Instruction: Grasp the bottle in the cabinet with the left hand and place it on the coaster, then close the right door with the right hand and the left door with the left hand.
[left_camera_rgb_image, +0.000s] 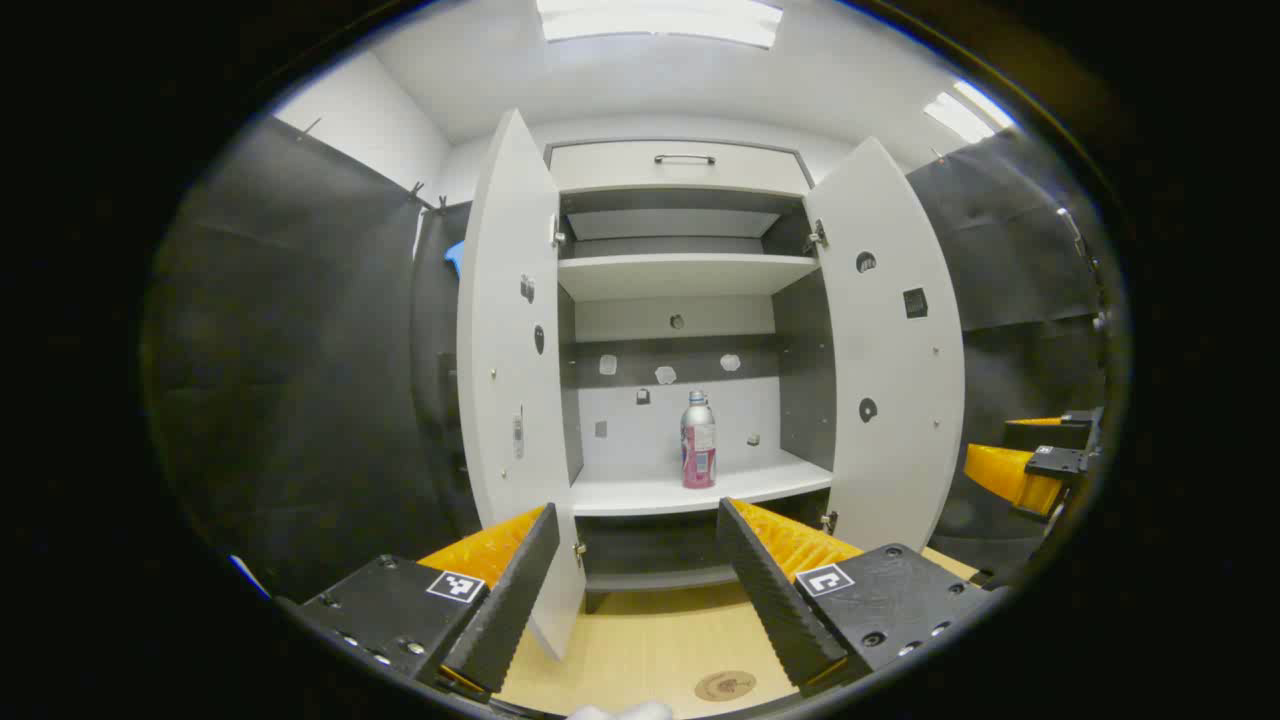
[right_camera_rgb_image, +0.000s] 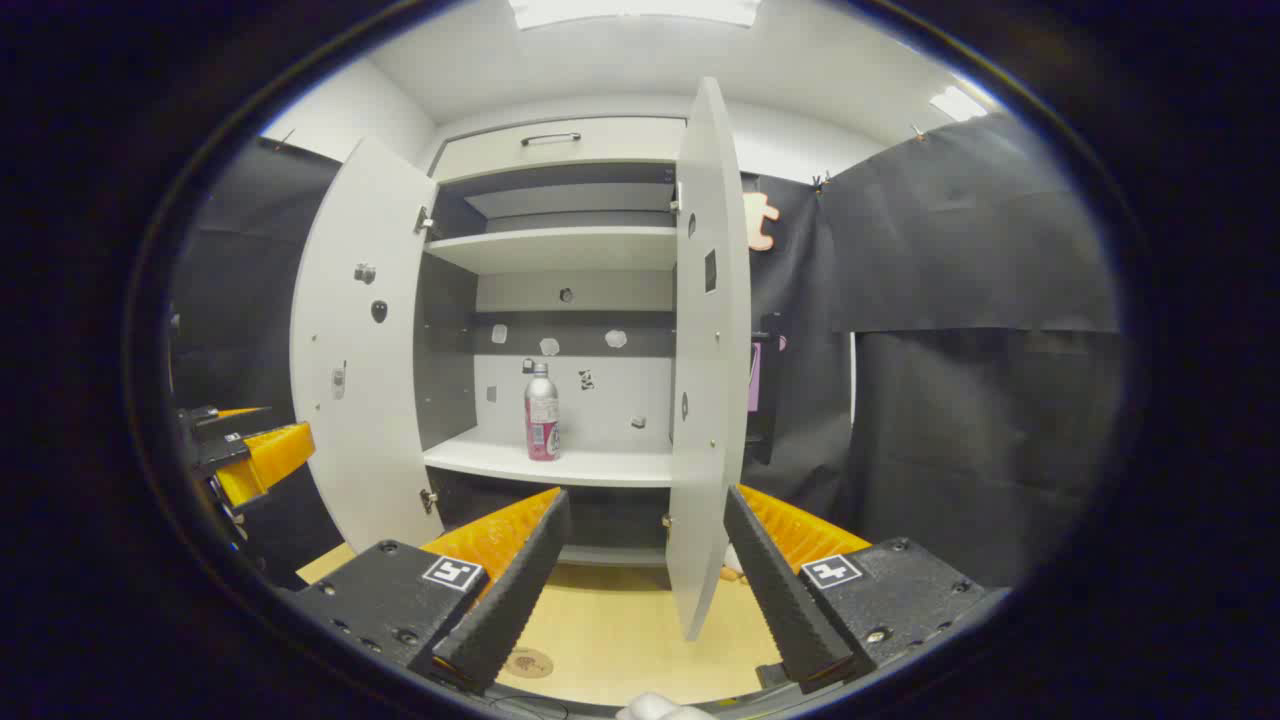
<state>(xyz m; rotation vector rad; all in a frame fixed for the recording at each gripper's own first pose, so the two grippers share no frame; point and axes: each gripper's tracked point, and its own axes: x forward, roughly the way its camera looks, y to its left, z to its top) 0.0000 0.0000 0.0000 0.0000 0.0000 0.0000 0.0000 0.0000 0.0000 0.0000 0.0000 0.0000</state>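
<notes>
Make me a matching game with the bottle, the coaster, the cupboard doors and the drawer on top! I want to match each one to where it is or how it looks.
Things:
1. bottle
2. coaster
3. cabinet doors
4. top drawer

Places or states:
A. swung wide open
B. lying flat on the wooden table
C. standing upright on the cabinet's lower shelf
D. pushed in, with a dark handle

Pairs: 1-C, 2-B, 3-A, 4-D

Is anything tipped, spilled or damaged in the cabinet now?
Nothing stands out. The bottle stands upright on the shelf, nothing spilled, and both doors hang open, undamaged.
</notes>
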